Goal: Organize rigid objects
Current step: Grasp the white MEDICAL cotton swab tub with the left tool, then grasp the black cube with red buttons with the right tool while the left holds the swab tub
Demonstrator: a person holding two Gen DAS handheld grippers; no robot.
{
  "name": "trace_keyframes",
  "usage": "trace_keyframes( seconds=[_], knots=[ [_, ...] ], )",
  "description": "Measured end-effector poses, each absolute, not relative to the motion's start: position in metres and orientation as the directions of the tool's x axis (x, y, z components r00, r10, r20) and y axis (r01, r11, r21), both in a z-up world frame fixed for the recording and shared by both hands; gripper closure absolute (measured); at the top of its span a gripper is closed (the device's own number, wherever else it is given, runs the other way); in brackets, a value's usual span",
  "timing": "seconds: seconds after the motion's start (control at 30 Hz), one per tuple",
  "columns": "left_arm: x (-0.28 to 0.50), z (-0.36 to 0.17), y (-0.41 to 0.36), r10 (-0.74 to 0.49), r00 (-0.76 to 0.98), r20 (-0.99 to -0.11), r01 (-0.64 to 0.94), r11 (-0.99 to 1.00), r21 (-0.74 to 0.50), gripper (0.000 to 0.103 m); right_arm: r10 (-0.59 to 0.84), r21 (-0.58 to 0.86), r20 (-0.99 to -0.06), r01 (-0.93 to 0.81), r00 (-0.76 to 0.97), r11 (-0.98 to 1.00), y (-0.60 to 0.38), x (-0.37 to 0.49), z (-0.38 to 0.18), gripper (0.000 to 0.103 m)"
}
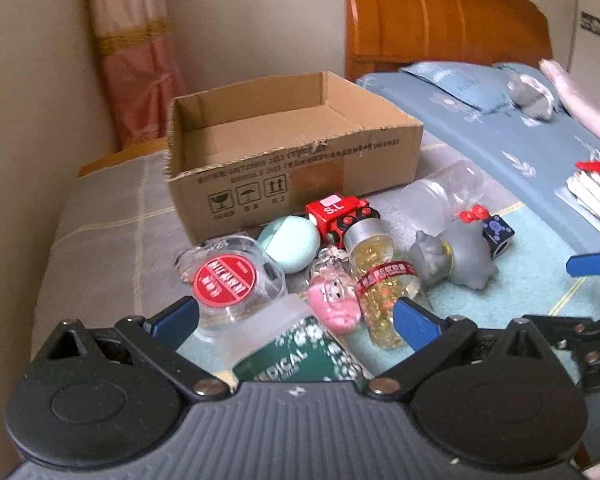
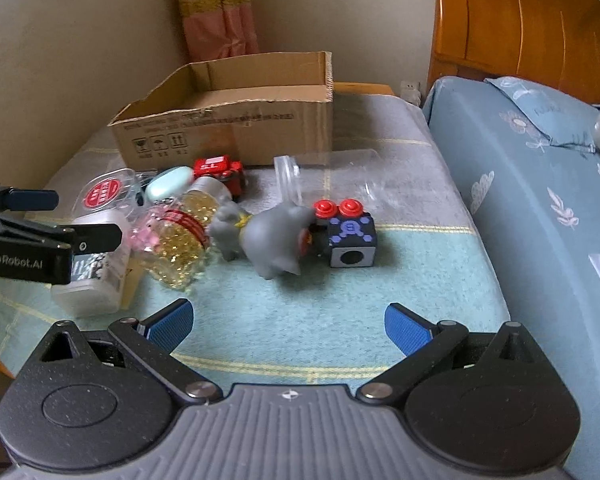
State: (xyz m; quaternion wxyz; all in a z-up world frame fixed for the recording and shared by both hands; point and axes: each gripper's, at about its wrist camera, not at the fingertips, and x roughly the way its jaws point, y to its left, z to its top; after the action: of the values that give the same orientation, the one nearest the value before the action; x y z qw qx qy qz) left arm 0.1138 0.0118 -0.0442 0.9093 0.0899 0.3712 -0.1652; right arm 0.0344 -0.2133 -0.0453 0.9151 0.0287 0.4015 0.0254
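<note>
Left claw (image 1: 296, 320) wide open, empty, over white green-labelled plastic jar (image 1: 284, 344); right claw (image 2: 288, 324) open, empty. Brown cardboard box (image 1: 300, 160) empty; all items unsorted.

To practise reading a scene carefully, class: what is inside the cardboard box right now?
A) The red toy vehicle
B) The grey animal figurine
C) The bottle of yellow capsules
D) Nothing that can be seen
D: the left wrist view looks into the cardboard box and shows only bare cardboard, while the grey figurine, red toy vehicle and capsule bottle all lie on the blanket in front of it.
</note>
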Motion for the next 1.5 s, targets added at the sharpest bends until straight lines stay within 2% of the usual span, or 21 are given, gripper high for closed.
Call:
trace_keyframes(
  seconds=[0.23, 0.63, 0.73, 0.83, 0.93, 1.1, 1.27, 1.37, 1.5],
  knots=[
    [0.13, -0.053, 0.01, -0.319, 0.568, -0.758, 0.474, 0.881, -0.015, 0.001, 0.075, 0.077, -0.731, -0.027, 0.678, 0.997, -0.219, 0.038, -0.05, 0.0],
    [0.103, -0.049, 0.005, -0.325, 0.46, -0.826, 0.58, 0.815, 0.002, 0.001, 0.062, 0.088, -0.73, 0.004, 0.68, 0.996, -0.234, 0.034, -0.052, 0.0],
    [0.09, -0.049, 0.001, -0.323, 0.45, -0.833, 0.613, 0.79, 0.025, 0.001, 0.058, 0.083, -0.731, 0.004, 0.68, 0.997, -0.235, 0.032, -0.053, 0.0],
    [0.08, -0.054, -0.006, -0.286, 0.472, -0.833, 0.642, 0.76, 0.103, 0.001, 0.054, 0.077, -0.731, 0.004, 0.68, 0.997, -0.236, 0.029, -0.054, 0.0],
    [0.082, -0.064, -0.008, -0.259, 0.464, -0.847, 0.645, 0.755, 0.122, 0.001, 0.048, 0.065, -0.731, 0.0, 0.68, 0.998, -0.237, 0.026, -0.056, 0.0],
    [0.093, -0.078, -0.002, -0.264, 0.457, -0.849, 0.61, 0.788, 0.083, 0.001, 0.029, 0.032, -0.738, -0.007, 0.674, 0.999, -0.243, 0.025, -0.062, 0.0],
    [0.099, -0.077, 0.001, -0.312, 0.451, -0.836, 0.615, 0.787, 0.038, 0.016, 0.02, 0.019, -0.747, -0.008, 0.665, 1.0, -0.247, 0.027, -0.071, 0.0],
    [0.101, -0.075, 0.001, -0.314, 0.461, -0.83, 0.601, 0.799, 0.032, 0.018, 0.026, 0.016, -0.746, -0.021, 0.665, 1.0, -0.246, 0.03, -0.074, 0.0],
    [0.103, -0.075, 0.009, -0.238, 0.517, -0.822, 0.497, 0.866, 0.062, 0.018, 0.039, 0.01, -0.747, -0.048, 0.663, 0.999, -0.243, 0.034, -0.077, 0.0]
  ],
)
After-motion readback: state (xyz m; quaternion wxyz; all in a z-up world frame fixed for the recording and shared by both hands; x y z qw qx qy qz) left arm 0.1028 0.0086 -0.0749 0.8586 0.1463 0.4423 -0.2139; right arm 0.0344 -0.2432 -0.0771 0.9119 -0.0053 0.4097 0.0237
